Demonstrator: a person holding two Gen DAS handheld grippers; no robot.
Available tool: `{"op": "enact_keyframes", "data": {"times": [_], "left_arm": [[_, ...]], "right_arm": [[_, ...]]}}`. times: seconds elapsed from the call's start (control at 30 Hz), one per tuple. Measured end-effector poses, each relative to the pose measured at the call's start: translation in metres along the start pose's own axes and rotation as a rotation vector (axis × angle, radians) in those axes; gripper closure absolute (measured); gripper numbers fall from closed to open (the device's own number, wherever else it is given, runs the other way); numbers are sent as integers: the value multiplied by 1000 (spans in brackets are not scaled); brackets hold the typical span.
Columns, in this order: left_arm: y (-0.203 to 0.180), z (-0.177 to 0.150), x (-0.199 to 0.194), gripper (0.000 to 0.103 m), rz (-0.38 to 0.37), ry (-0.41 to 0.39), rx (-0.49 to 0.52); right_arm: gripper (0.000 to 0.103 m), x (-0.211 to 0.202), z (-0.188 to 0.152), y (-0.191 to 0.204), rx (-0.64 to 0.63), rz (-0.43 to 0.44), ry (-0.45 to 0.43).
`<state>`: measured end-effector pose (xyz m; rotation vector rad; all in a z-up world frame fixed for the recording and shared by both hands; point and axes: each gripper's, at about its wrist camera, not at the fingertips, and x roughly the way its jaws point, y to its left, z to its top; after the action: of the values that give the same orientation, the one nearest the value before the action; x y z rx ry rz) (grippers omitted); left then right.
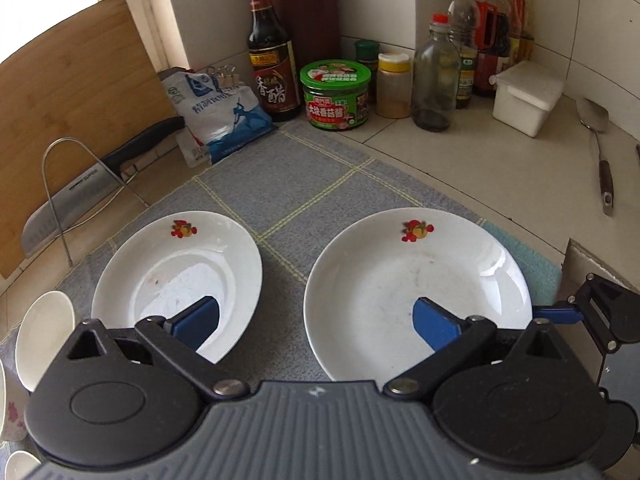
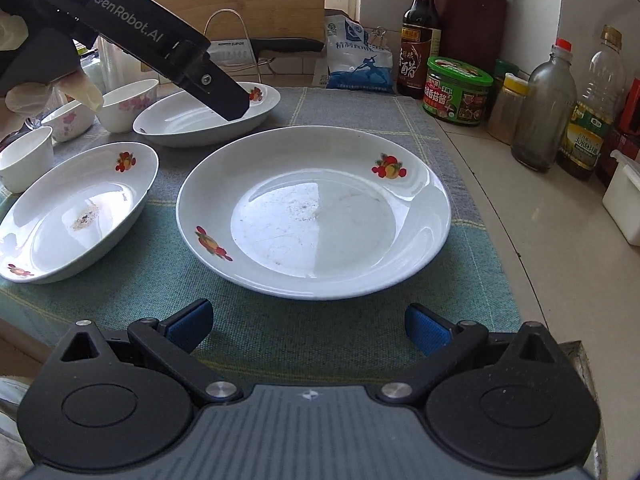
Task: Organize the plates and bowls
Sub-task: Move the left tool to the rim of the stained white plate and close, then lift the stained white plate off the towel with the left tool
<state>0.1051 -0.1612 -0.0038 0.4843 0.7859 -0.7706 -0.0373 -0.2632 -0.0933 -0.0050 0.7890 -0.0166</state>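
Observation:
Three white plates with fruit prints lie on a grey-green cloth. The large round plate (image 2: 314,212) is in front of my right gripper (image 2: 308,326), which is open and empty just short of its near rim. It also shows in the left wrist view (image 1: 416,300). My left gripper (image 1: 316,320) is open and empty, its fingers hanging over the large plate and a deep oval plate (image 1: 176,280). That oval plate shows far left in the right wrist view (image 2: 208,114), under the left gripper (image 2: 228,100). Another oval plate (image 2: 76,216) lies near left. Small bowls (image 2: 128,104) stand beyond.
Sauce bottles (image 1: 272,48), a green jar (image 1: 336,94), a salt bag (image 1: 218,118) and a white box (image 1: 528,96) line the back wall. A cleaver (image 1: 72,200) rests in a wire rack by a cutting board. A ladle (image 1: 598,148) lies at right. The counter edge drops off near right (image 2: 576,360).

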Motion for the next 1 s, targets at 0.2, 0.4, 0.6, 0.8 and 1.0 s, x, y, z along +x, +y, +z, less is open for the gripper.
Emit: {"op": "enact_keyframes", "data": {"times": [0.2, 0.4, 0.6, 0.8, 1.0], "left_arm": [[2, 18, 34, 3, -82, 47, 67], [4, 34, 62, 12, -152, 102, 135], [4, 42, 90, 31, -219, 189, 187], [4, 43, 106, 40, -272, 248, 194], [3, 48, 110, 41, -299, 264, 204]], "right_arm": [[0, 3, -2, -2, -16, -12, -43], [0, 4, -9, -6, -30, 11, -120], [0, 6, -6, -6, -38, 17, -134], [0, 8, -1, -6, -35, 18, -115], [0, 9, 6, -7, -32, 23, -98]]}}
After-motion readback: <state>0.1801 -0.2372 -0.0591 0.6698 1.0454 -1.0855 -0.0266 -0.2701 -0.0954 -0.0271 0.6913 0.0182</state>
